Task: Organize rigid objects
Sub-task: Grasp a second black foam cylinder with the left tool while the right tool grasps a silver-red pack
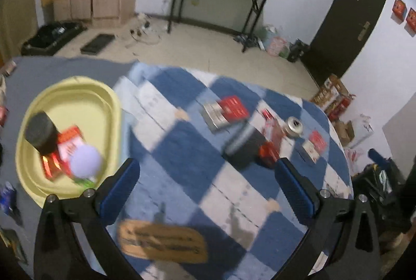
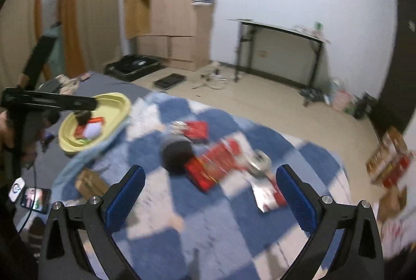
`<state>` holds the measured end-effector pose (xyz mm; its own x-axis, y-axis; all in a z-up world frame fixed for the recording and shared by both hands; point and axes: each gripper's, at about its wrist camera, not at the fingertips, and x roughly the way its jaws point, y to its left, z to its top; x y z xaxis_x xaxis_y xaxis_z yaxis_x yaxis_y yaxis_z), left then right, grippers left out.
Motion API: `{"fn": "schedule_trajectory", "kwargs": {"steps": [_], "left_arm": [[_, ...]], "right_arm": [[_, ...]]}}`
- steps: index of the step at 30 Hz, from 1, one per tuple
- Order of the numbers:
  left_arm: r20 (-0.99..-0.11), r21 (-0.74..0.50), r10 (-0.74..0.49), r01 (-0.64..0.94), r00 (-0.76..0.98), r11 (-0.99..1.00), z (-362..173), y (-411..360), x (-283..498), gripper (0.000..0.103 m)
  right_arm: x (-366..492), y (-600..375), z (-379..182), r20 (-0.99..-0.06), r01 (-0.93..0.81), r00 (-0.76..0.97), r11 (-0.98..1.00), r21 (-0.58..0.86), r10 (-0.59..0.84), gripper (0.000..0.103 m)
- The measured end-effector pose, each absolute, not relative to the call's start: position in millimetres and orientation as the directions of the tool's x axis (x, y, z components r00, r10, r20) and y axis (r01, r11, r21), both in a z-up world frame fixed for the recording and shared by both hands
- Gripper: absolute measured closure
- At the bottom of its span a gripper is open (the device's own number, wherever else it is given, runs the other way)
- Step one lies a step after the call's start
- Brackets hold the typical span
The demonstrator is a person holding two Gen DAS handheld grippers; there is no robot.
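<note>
A: Where do the loose things lie from the right gripper (image 2: 209,187)?

B: Straight ahead of its fingers, a little beyond the tips. A dark cylinder (image 2: 176,154) lies on its side nearest the left finger, with a red packet (image 2: 208,168) touching it and a silver can (image 2: 258,161) off toward the right finger. Both views are blurred, so finer detail escapes me.

A: And the jaws?

B: Spread wide on both tools, nothing between them. The left gripper (image 1: 206,185) also points over the checked blanket (image 1: 182,150), but the cluster sits ahead and toward its right finger, further out.

A: So which hand is nearer?

B: The right one, I judge. The cylinder's long axis seems to run away from that gripper and slightly leftward, so its dark end faces the camera; a grasp would probably need the fingers to straddle it across that axis.

A: Where should things end up?

B: Likely the yellow tray (image 1: 111,108), which lies ahead-left of the left gripper, just beside its left finger. It already holds a dark jar (image 1: 41,132), a red box (image 1: 70,145) and a pale ball (image 1: 85,161).

A: The surface?

B: A soft blue-and-white blanket over a grey sheet (image 1: 52,67), so things may rock. A tan label (image 1: 162,241) lies close under the left gripper.

A: The room?

B: Beyond are a beige floor, a black-framed table (image 1: 221,2), a wooden wardrobe (image 2: 176,15) and a dark door (image 1: 348,20).
</note>
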<state>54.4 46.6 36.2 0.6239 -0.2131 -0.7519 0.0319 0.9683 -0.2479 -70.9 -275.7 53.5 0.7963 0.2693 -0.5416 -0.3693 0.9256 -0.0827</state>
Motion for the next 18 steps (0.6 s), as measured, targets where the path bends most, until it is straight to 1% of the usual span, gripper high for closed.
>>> {"fn": "schedule_trajectory", "kwargs": {"steps": [3, 5, 6, 7, 9, 12, 14, 18], "left_arm": [[-0.760, -0.223, -0.248, 0.116, 0.600, 0.968, 25, 22, 59, 0.000], [-0.756, -0.224, -0.288, 0.181, 0.587, 0.958, 16, 9, 62, 0.000], [-0.759, -0.222, -0.294, 0.194, 0.581, 0.956, 11, 5, 64, 0.000], [-0.767, -0.218, -0.298, 0.206, 0.569, 0.954, 5, 1, 68, 0.000], [-0.778, -0.209, -0.305, 0.231, 0.549, 0.950, -5, -4, 78, 0.000], [-0.781, -0.170, -0.315, 0.300, 0.539, 0.938, -20, -9, 95, 0.000], [-0.805, -0.138, -0.302, 0.332, 0.512, 0.933, -33, -12, 107, 0.000], [-0.816, -0.097, -0.284, 0.364, 0.503, 0.926, -48, -13, 129, 0.000]], "right_arm": [[-70, -294, 38, -0.553, -0.317, 0.794, 0.948, -0.021, 0.253, 0.000], [-70, -295, 41, -0.541, -0.310, 0.804, 0.950, -0.029, 0.246, 0.000], [-60, -296, 41, -0.558, -0.282, 0.803, 0.958, -0.045, 0.210, 0.000], [-50, -297, 38, -0.563, -0.273, 0.800, 0.961, -0.036, 0.206, 0.000], [-37, -302, 30, -0.567, -0.265, 0.795, 0.964, -0.005, 0.216, 0.000], [-9, -313, 7, -0.611, -0.256, 0.770, 0.966, -0.031, 0.185, 0.000], [13, -318, -11, -0.659, -0.267, 0.728, 0.963, -0.024, 0.186, 0.000], [38, -326, -25, -0.667, -0.286, 0.723, 0.957, -0.050, 0.181, 0.000]]}}
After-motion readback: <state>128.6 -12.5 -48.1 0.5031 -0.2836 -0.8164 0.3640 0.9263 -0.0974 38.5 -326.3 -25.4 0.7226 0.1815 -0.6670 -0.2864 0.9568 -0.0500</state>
